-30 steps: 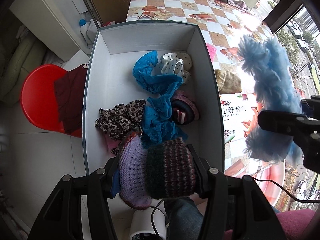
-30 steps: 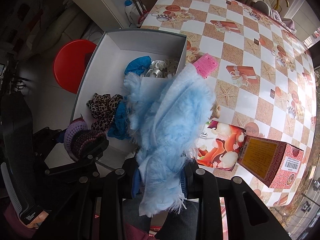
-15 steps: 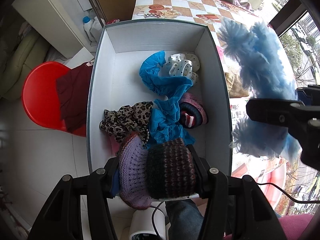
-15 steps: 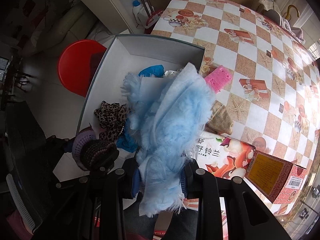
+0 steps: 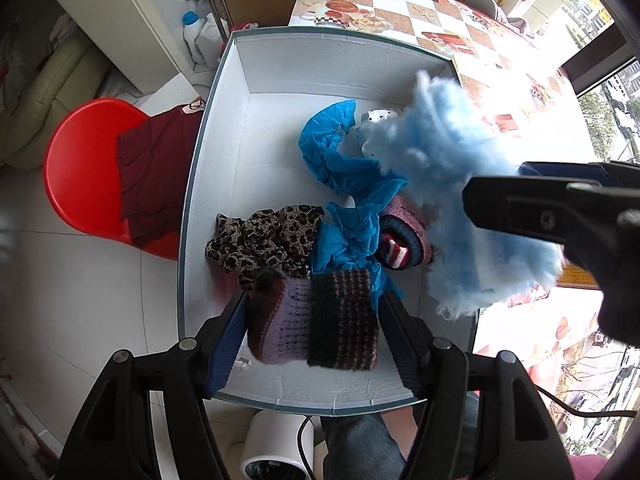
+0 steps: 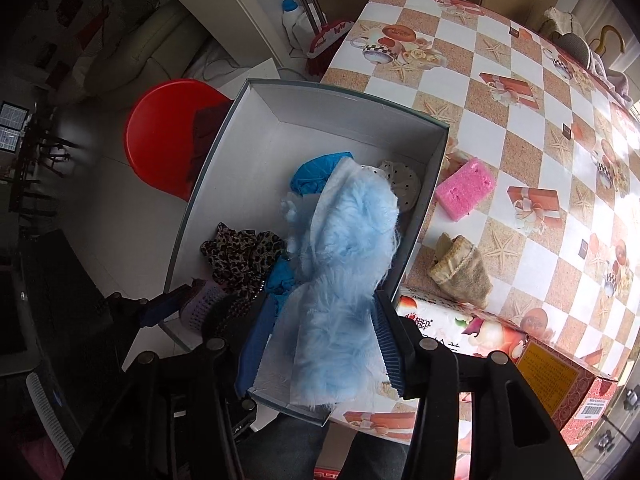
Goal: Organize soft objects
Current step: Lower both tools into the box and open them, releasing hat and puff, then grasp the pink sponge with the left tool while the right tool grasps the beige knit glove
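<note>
Fluffy pale-blue fabric point(image 6: 344, 280) lengthwise between the opening jaws of the right gripper point(image 6: 320, 344), over the near right corner of the white box point(image 6: 280, 100); knitted hat point(image 5: 314, 316) between the opening left gripper point(image 5: 314, 340), near wall.

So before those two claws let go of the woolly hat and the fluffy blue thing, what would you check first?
1. Knitted hat above the white box: ok.
2. Left gripper opening, hat between its fingers: ok.
3. Fluffy blue cloth above the box: mostly ok; in the left view its lower end hangs near the right wall.
4. Right gripper opening, cloth between its fingers: ok.
5. Free floor in the box: ok, far half bare.
6. Pink sponge and tan pouch remain on the table: not ok.
</note>
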Demonstrator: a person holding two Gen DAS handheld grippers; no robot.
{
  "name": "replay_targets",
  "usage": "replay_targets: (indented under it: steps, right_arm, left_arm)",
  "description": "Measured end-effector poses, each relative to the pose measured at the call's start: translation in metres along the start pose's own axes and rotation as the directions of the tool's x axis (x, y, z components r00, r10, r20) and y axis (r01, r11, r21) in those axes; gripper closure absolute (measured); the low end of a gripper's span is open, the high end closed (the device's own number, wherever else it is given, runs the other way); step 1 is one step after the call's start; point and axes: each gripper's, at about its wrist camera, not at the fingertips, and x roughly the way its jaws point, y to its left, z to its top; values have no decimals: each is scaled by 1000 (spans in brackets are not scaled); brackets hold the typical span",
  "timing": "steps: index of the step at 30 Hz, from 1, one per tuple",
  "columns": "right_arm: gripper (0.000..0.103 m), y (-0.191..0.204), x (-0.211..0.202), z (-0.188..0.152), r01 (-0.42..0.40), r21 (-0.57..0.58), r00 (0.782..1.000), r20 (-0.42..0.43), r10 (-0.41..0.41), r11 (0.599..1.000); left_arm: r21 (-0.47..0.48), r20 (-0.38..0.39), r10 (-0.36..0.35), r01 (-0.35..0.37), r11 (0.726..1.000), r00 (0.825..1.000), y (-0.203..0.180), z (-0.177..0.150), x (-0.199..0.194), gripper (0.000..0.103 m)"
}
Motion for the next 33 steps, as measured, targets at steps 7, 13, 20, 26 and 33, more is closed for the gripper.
replay_targets:
  steps: [7, 13, 20, 26, 33]
  right_arm:
    - [18, -35, -17, 10, -7, 72, 1000, -17, 9, 997]
    - [17, -89, -32, 15, -14, 177, 1000, -16, 17, 984]
    - [0, -151, 11, 22, 96, 312, 990, -125, -60, 945]
    - [0, -169, 84, 21, 79, 369, 970, -244, 15, 926]
    - [31, -170, 125, 23, 13, 371, 952, -289, 102, 929]
  left_arm:
    - [-71, 51, -82, 85, 994, 995, 6, 12, -10, 3]
    - [-108, 45, -136, 140, 984, 990, 0, 32, -6, 0]
    - [-85, 20, -146, 147, 985, 989, -12, 35, -12, 0]
    - [-47, 14, -85, 85, 995, 996, -19, 35, -22, 0]
    - [20, 22, 13, -13, 1000, 1000, -32, 53, -31, 0]
